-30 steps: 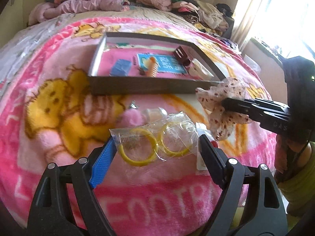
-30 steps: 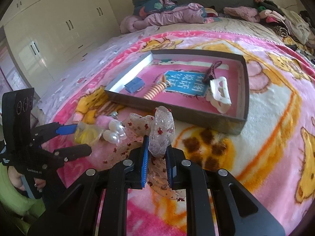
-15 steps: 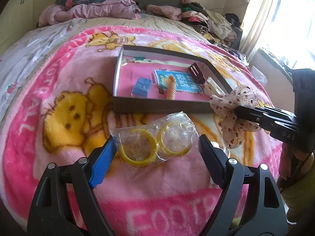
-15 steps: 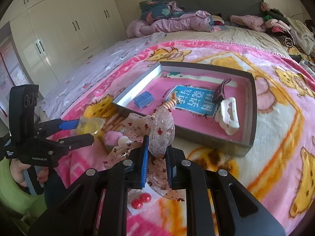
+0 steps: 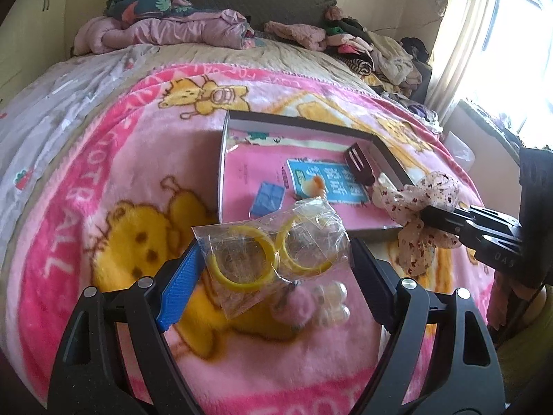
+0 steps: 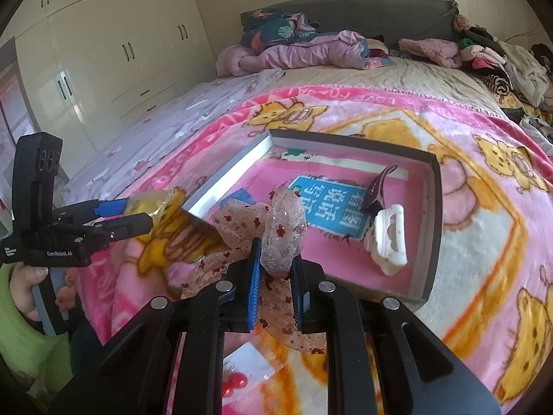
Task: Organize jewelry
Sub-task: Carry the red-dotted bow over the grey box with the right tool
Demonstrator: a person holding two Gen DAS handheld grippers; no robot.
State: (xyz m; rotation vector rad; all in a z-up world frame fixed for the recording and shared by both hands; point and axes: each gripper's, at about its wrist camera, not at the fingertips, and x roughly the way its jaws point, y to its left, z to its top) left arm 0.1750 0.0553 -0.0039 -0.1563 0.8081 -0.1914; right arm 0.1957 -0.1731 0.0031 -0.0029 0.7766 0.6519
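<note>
My left gripper [image 5: 274,252] is shut on a clear plastic bag [image 5: 242,263] with two yellow bangles, held above the pink blanket just short of the tray's near wall. In the right wrist view the same left gripper [image 6: 138,214] and bag [image 6: 155,202] hang at the tray's left corner. My right gripper [image 6: 276,259] is shut on a sheer bow [image 6: 283,228] with red spots, above the tray's near edge; the bow [image 5: 428,193] also shows at the right of the left wrist view. The grey tray [image 5: 297,122] lies on the bed.
In the tray are a blue box [image 5: 268,199], a dark hair clip [image 5: 359,162], a white claw clip [image 6: 389,238] and a blue card [image 5: 325,180]. A pink pompom [image 5: 297,306] with pearls lies on the blanket. A card with red beads [image 6: 238,377] lies near me. Clothes pile at the headboard.
Both grippers have risen and moved toward the tray with their loads still held. The pompom with pearls now shows below the bag instead of behind it.
</note>
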